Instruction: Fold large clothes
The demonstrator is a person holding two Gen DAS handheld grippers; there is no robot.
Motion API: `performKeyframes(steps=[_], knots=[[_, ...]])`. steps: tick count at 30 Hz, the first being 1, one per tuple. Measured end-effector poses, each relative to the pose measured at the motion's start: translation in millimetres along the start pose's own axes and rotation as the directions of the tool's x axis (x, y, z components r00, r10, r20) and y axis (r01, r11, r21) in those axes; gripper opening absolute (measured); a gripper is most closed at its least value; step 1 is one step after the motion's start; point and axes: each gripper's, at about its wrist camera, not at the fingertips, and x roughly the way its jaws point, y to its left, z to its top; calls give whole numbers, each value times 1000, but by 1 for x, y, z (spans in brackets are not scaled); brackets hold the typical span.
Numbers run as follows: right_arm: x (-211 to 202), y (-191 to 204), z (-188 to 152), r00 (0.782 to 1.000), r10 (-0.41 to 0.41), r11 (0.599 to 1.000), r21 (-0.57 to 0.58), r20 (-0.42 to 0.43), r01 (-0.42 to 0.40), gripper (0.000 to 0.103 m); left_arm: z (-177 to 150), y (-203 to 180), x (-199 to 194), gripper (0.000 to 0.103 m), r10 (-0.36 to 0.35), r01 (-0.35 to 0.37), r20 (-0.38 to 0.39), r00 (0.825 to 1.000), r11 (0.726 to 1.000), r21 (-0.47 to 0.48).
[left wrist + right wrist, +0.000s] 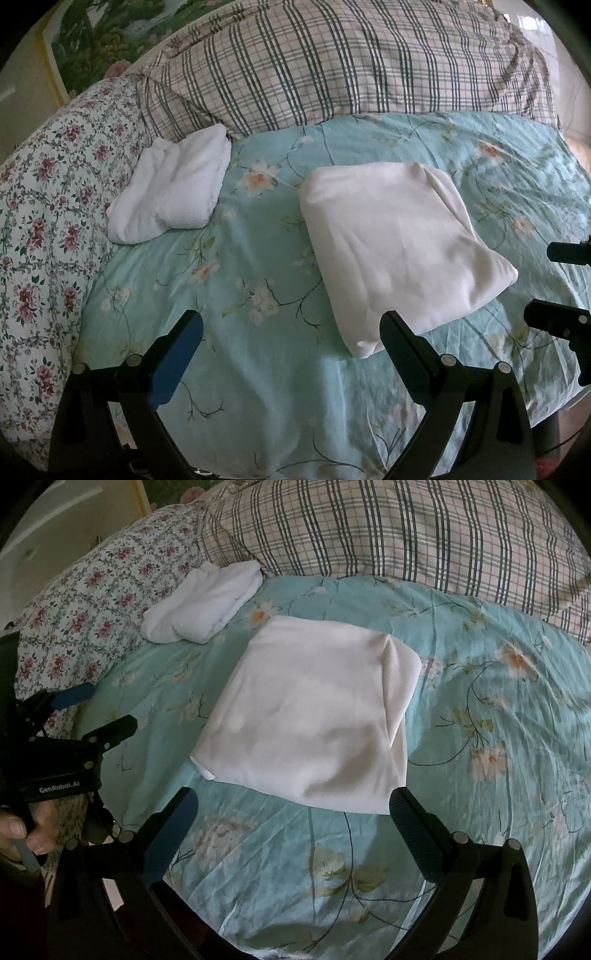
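Note:
A white garment (399,243) lies folded into a thick rectangle on the light blue floral bedsheet (258,258); it also shows in the right wrist view (314,709). My left gripper (291,325) is open and empty, just short of the garment's near corner. My right gripper (293,805) is open and empty, just short of the garment's near edge. The right gripper's fingers (561,284) show at the right edge of the left wrist view. The left gripper (92,709) shows at the left of the right wrist view, held by a hand.
A second folded white cloth (173,188) lies at the far left of the sheet, also in the right wrist view (207,602). A plaid pillow (332,62) lies across the back. A rose-patterned quilt (48,221) is bunched on the left.

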Motion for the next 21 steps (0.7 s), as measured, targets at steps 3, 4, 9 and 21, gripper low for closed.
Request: performKeyframes(steps=[3,4,9,21], knots=[[2,2,3,1000,0,1000,-5,0,0,103,1,0,1,97,5,-5,-2,1000,1000,-1],[2,2,4,1000,1,1000,-6,0,-1,103,2,0,2,97,5,-5,-3,1000,1000,-2],[4,4,6,1000,-1,1000,-4,-2,1,103,3,1,5,97,7,-7,-10,1000,1000,-7],[6,8,7,1000,-2,1000,-3,-3,2,103,3,-1,8,97,9,-9,-16,1000,1000,-11]])
